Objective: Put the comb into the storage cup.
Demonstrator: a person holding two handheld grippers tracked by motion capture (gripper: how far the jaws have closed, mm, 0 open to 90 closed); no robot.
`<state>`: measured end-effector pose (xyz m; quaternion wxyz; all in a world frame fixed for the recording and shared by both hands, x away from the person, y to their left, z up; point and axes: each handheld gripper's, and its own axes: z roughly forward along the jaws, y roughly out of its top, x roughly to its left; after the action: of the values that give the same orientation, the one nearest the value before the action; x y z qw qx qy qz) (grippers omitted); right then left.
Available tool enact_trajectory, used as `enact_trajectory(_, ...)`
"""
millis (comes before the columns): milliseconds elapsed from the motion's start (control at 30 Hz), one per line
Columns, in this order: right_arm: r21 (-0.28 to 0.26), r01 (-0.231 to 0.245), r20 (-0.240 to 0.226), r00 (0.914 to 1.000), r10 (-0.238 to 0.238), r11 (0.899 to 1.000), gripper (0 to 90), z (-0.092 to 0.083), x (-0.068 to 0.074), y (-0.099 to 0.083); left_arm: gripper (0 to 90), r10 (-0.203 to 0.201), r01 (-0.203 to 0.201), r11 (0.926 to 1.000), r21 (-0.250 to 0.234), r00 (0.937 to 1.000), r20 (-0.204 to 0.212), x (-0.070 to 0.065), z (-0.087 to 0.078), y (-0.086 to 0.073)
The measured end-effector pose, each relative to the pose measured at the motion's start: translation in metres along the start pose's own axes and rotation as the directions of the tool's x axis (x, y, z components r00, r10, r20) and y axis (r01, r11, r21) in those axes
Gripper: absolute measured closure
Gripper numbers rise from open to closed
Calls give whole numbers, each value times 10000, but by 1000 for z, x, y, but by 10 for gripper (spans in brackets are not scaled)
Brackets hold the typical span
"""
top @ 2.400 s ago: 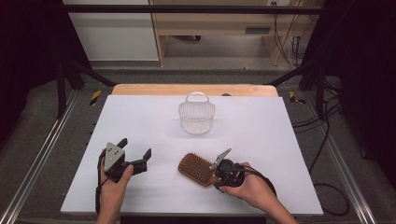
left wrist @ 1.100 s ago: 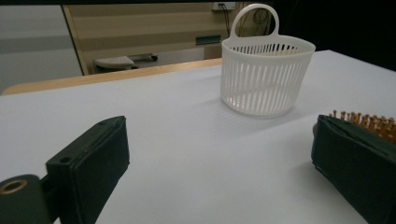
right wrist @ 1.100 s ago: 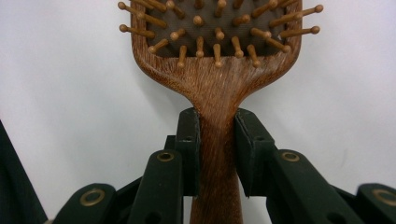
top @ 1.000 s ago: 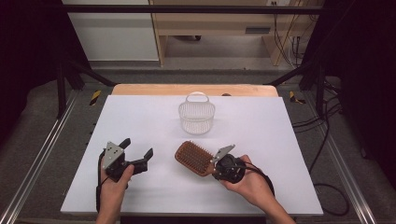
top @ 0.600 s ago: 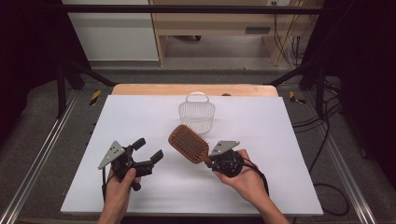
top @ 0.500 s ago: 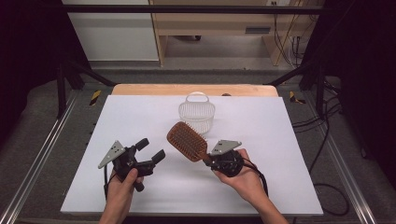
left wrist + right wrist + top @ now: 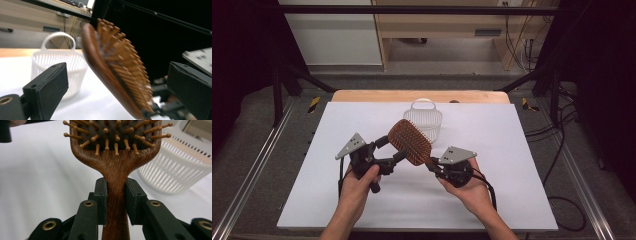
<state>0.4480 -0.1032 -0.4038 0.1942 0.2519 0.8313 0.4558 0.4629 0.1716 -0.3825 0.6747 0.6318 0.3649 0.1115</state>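
The right claw [image 7: 116, 202] clamps the wooden hairbrush [image 7: 411, 141] by its handle, lifting it clear of the table [image 7: 522, 150], probably so the left claw [image 7: 390, 151], jaws wide around the head, can take it near the white basket [image 7: 428, 117].

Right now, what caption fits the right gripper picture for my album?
Right gripper clamps a wooden hairbrush by its handle, white basket behind.
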Motion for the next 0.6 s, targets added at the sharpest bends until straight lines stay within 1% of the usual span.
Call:
enact_trajectory(33, -45, -20, 8, 10000, 20, 10000, 731, 1, 0, 2, 38, 28, -28, 10000, -30, 10000, 3, 1, 2, 4)
enact_trajectory(67, -45, -20, 8, 10000, 20, 10000, 731, 1, 0, 2, 34, 28, -28, 10000, -30, 10000, 3, 1, 2, 4)
enact_trajectory(100, -197, -66, 16, 10000, 66, 9998, 731, 4, -1, 7, 31, 34, -34, 10000, -73, 10000, -70, 3, 4, 7)
enact_trajectory(133, -197, -66, 16, 10000, 66, 9998, 731, 4, -1, 7, 31, -24, 21, 9999, -151, 9999, -169, 3, 5, 9)
enact_trajectory(167, -346, -151, 23, 9999, 151, 9993, 731, 7, 1, 9, 30, -49, 43, 9996, -273, 9997, -232, 4, 4, 10)
enact_trajectory(200, -420, -134, 42, 9999, 136, 9990, 730, 8, 3, 8, 30, -27, 16, 9992, -404, 9996, -270, 5, 4, 9)
enact_trajectory(233, -461, -151, 60, 9999, 154, 9988, 731, 9, 4, 7, 30, -16, 2, 9993, -361, 9993, -366, 5, 4, 8)
enact_trajectory(267, -493, -175, 49, 9998, 178, 9986, 731, 10, 5, 7, 30, -17, 9, 9998, -210, 9993, -379, 4, 3, 6)
enact_trajectory(300, -493, -175, 49, 9998, 178, 9986, 731, 10, 5, 7, 30, -17, 9, 9998, -210, 9993, -379, 4, 3, 6)
enact_trajectory(333, -519, -224, 33, 9997, 226, 9984, 730, 10, 6, 6, 30, 23, -34, 9995, -307, 9994, -332, 3, 2, 5)
enact_trajectory(367, -533, -253, 12, 9997, 254, 9983, 730, 11, 7, 6, 25, 66, -75, 9996, -272, 9993, -358, 1, 1, 4)
enact_trajectory(433, -632, -209, 29, 9998, 212, 9978, 731, 12, 8, 4, 24, 302, -307, 9994, -154, 9991, -303, -2, 1, 4)
enact_trajectory(533, -716, -244, 26, 9997, 247, 9971, 730, 12, 8, 3, 24, 270, -275, 9995, -144, 9991, -335, -2, 2, 3)
enact_trajectory(600, -762, -254, -10, 9997, 254, 9968, 730, 12, 9, 2, 24, 322, -325, 9994, -66, 9987, -388, -3, 3, 2)
